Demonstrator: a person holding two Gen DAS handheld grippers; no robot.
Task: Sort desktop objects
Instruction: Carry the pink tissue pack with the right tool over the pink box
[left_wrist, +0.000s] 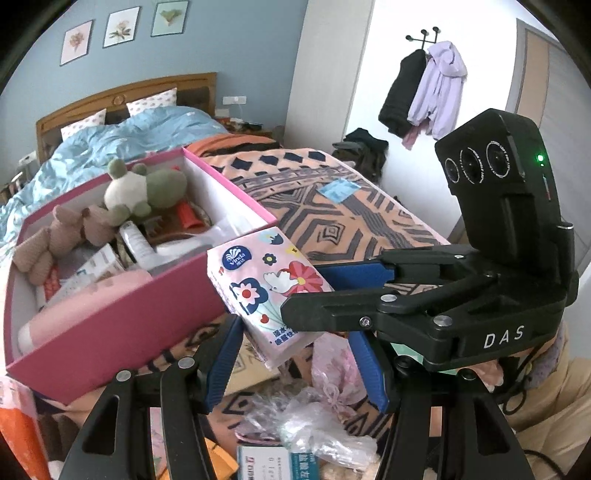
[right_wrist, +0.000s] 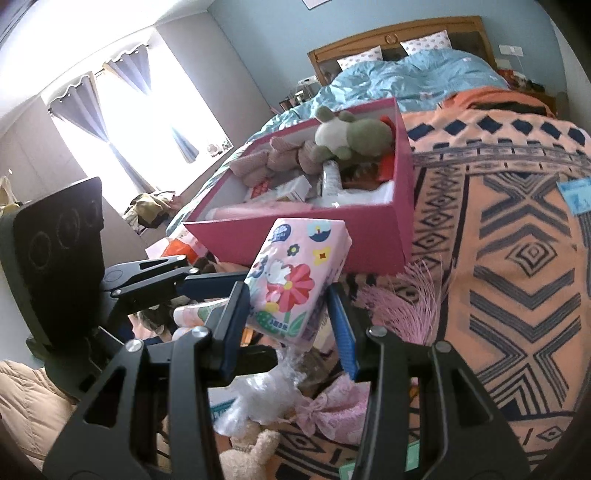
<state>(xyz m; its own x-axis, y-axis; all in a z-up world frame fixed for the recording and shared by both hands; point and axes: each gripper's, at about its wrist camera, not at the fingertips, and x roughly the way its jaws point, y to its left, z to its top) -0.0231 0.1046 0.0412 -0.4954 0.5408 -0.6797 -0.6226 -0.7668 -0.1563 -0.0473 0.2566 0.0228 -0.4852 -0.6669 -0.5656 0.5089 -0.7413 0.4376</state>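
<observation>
Here, both hand-held grippers clamp one tissue pack (right_wrist: 295, 280): right hand-held gripper (right_wrist: 291, 314) across its sides, left hand-held gripper (left_wrist: 295, 354) on the lower end. Pack pink, floral, tilted mid-frame, against pink box (left_wrist: 122, 314). Box crammed with plush toys. Plastic bags (left_wrist: 314, 417) below.

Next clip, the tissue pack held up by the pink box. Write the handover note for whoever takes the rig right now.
Right tongs: shut on the tissue pack, held in the air just short of the pink box.
Left tongs: fingers on either side of the same pack's lower end; contact unclear.
Done: box already holds a frog plush, a bear and bottles.
Left: put the pack in the box, then sort the plastic bags and cards below.
</observation>
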